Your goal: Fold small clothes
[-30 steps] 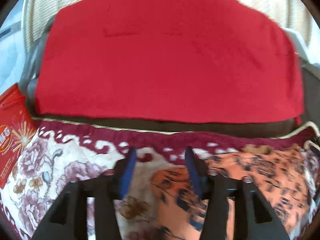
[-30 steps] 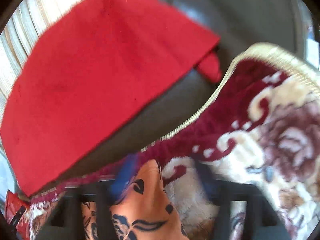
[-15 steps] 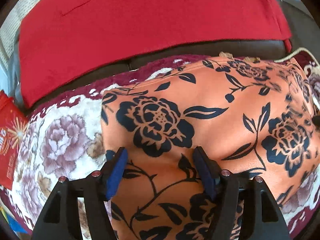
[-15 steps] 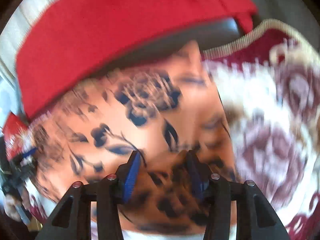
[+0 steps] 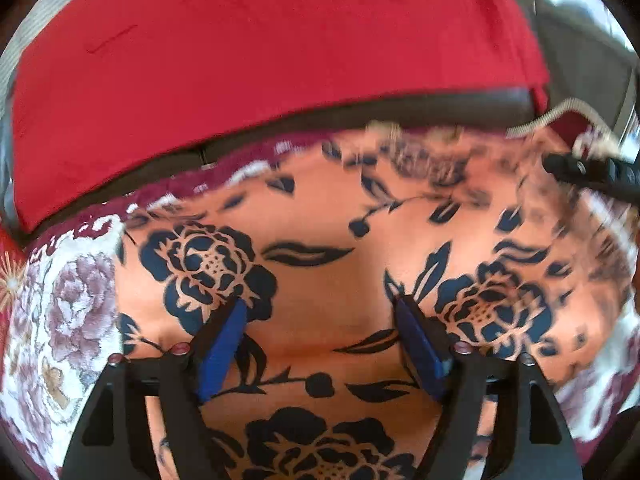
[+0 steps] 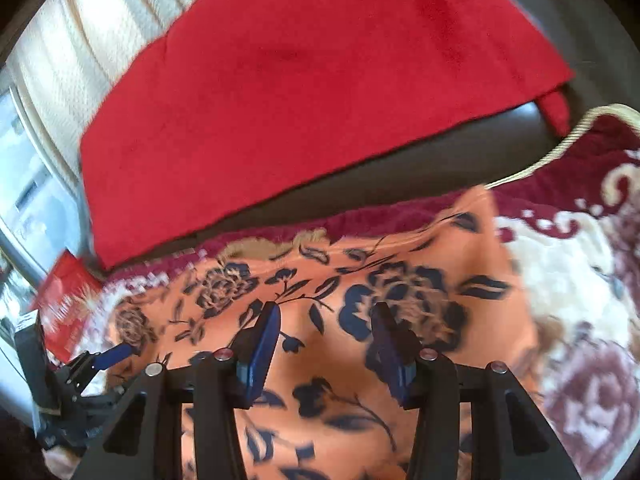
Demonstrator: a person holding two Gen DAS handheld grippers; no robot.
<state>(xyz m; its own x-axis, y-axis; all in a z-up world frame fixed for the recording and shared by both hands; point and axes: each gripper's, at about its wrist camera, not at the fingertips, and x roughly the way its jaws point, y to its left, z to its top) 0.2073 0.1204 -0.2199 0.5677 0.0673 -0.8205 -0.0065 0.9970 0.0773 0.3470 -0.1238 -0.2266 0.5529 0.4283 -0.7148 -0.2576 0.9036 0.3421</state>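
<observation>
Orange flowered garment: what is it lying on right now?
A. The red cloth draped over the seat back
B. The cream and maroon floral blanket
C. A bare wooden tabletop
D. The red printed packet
B. The orange flowered garment is spread on the cream and maroon floral blanket, which shows past its edges in both wrist views; the red cloth hangs behind it, apart from it.

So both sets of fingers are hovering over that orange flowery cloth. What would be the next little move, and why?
Probably lower the left gripper onto the orange cloth near an edge and pinch it. Its fingers are opening with nothing between them, the right gripper is also open and empty, and the cloth lies spread on the floral blanket, seemingly with a fold left to make.
</observation>
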